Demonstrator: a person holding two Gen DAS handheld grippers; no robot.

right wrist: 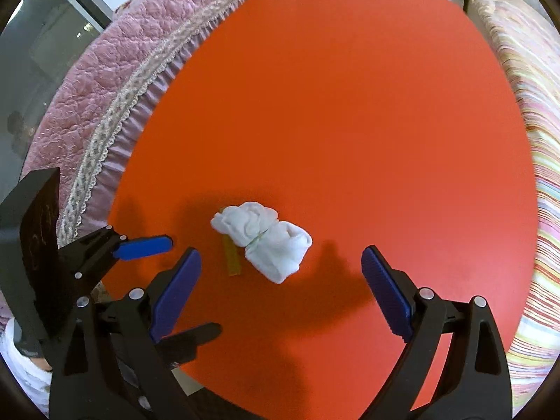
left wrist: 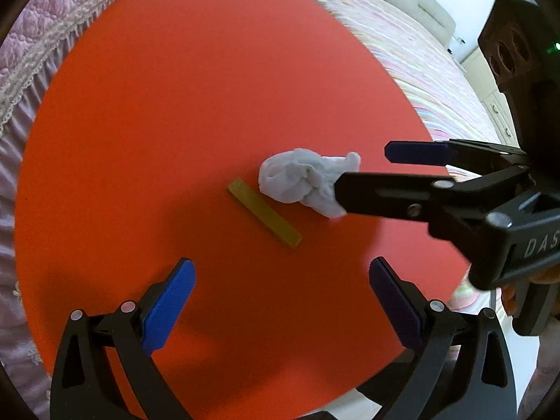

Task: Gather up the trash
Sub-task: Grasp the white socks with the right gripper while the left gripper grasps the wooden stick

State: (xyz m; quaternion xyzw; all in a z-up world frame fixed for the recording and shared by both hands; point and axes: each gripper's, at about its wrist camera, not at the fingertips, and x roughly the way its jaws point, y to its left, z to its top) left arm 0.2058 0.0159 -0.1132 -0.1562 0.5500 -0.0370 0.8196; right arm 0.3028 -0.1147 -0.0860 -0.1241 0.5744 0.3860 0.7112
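The crumpled white tissue [right wrist: 262, 239] lay near the middle of the red table [right wrist: 350, 105], just beside a flat yellow strip [left wrist: 264, 212] that touched it or slipped under its left edge; from the right wrist view part of the strip was hidden beneath the wad. The right gripper [right wrist: 281, 288] hung above the near side of the tissue with its jaws spread wide and nothing between them, the wad lying beyond its blue pads [right wrist: 385, 294]. The left gripper [left wrist: 281, 301] was likewise released and empty, its jaws parted over bare table with the strip ahead of it. Pink quilted bedding [right wrist: 105, 80] bordered the table on the far left, and a striped cover [right wrist: 525, 175] ran along the right.

This looked like the approach before the first pickup; neither piece of trash had been lifted yet. The next move would probably call for the right gripper to sink until its pads straddled the tissue, then close gently on the soft wad without dragging the strip along. No bin was visible.
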